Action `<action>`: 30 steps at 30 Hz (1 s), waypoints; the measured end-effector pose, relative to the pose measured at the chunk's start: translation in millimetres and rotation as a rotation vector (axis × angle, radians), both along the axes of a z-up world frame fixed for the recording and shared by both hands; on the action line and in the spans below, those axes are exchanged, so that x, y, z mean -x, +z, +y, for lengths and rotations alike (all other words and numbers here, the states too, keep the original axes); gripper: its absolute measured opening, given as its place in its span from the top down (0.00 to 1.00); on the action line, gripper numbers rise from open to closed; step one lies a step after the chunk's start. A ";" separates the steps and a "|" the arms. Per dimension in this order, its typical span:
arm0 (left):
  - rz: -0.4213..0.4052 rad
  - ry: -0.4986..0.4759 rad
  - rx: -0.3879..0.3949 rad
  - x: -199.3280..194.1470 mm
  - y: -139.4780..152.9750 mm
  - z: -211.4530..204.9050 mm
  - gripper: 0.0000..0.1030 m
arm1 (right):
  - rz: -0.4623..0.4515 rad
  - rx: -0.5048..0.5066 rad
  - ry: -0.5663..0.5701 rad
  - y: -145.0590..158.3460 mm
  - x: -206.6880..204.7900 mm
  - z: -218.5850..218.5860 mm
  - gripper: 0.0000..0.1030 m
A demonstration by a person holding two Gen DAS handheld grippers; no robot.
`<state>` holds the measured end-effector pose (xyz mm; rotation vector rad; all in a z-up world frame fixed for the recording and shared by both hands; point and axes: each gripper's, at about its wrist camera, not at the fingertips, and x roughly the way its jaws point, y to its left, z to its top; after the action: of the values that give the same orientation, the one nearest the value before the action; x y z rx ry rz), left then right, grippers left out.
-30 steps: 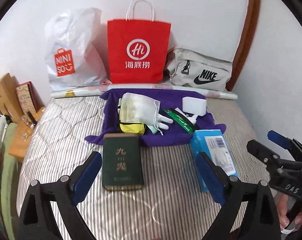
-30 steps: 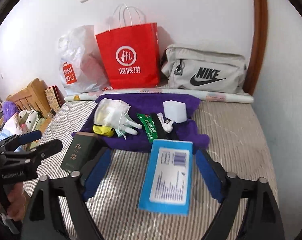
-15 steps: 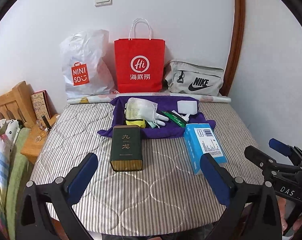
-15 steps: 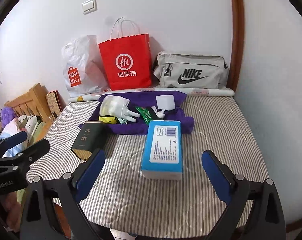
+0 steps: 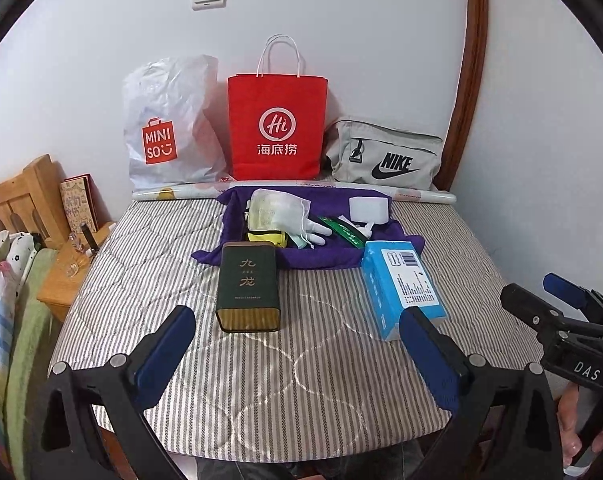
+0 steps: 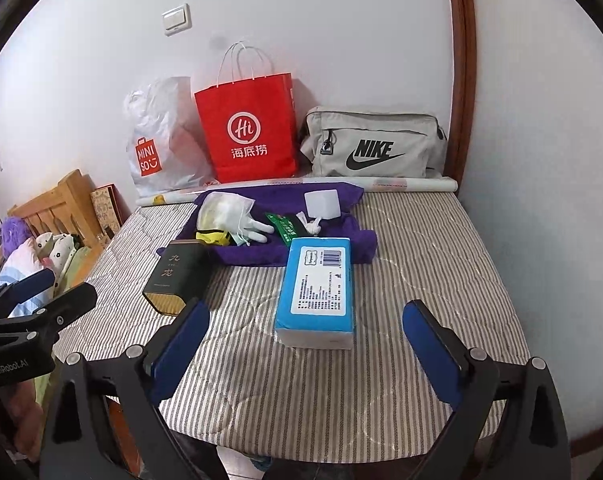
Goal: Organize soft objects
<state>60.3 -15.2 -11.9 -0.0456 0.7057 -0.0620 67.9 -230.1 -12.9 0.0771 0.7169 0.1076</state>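
Both grippers spread, holding nothing, at the mattress's near edge

Left gripper (image 5: 293, 344) and right gripper (image 6: 305, 340) hover; soft items sit on the purple cloth (image 5: 341, 256) toward the far edge; reaching over may topple the green tin (image 5: 248, 284), seemingly rigid.

Tin (image 5: 248, 286) near-left on the mattress (image 5: 321, 360), tissue pack (image 5: 401, 286) to its right, cloth (image 5: 321, 256) just behind both carrying glove (image 5: 307, 232), pouch (image 5: 277, 212) and sponge (image 5: 369, 210), paper roll (image 5: 421, 196) behind the cloth, three bags (image 5: 276, 128) along the far wall.
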 end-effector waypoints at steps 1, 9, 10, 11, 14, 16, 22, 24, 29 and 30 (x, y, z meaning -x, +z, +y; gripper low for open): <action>0.001 -0.003 0.000 0.3 -0.1 -0.9 0.00 | -0.001 -0.001 -0.001 0.2 0.1 -0.6 0.06; 0.001 -0.005 -0.007 1.5 0.0 -4.5 0.00 | -0.004 0.011 -0.002 0.7 2.4 -0.5 0.06; 0.003 -0.005 -0.005 0.9 -0.2 -4.8 0.00 | -0.005 0.011 -0.001 1.0 2.6 -0.9 0.06; 0.004 -0.005 -0.004 0.6 -0.3 -4.5 0.00 | -0.005 0.011 0.000 1.2 2.7 -0.9 0.06; 0.004 -0.004 -0.008 1.3 -0.8 -4.8 0.00 | -0.009 0.014 0.001 1.8 3.6 -1.1 0.06; 0.004 -0.003 -0.007 2.0 -0.9 -5.2 0.00 | -0.009 0.012 0.001 2.0 4.2 -0.4 0.06; 0.004 -0.006 -0.005 3.4 -0.8 -5.2 0.00 | -0.013 0.012 0.005 2.7 6.1 1.4 0.06; 0.005 -0.007 -0.003 2.6 -0.9 -5.5 0.00 | -0.013 0.012 0.008 3.0 6.8 2.3 0.06; 0.005 -0.005 -0.004 3.9 -1.2 -4.6 0.00 | -0.017 0.011 0.013 4.2 8.7 3.6 0.06; 0.006 -0.004 -0.004 3.5 -1.2 -4.5 0.00 | -0.017 0.010 0.014 4.5 8.8 3.7 0.06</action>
<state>56.8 -19.7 -13.1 -0.0401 0.7120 -0.0645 59.1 -226.5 -8.4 0.0612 0.7010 0.1177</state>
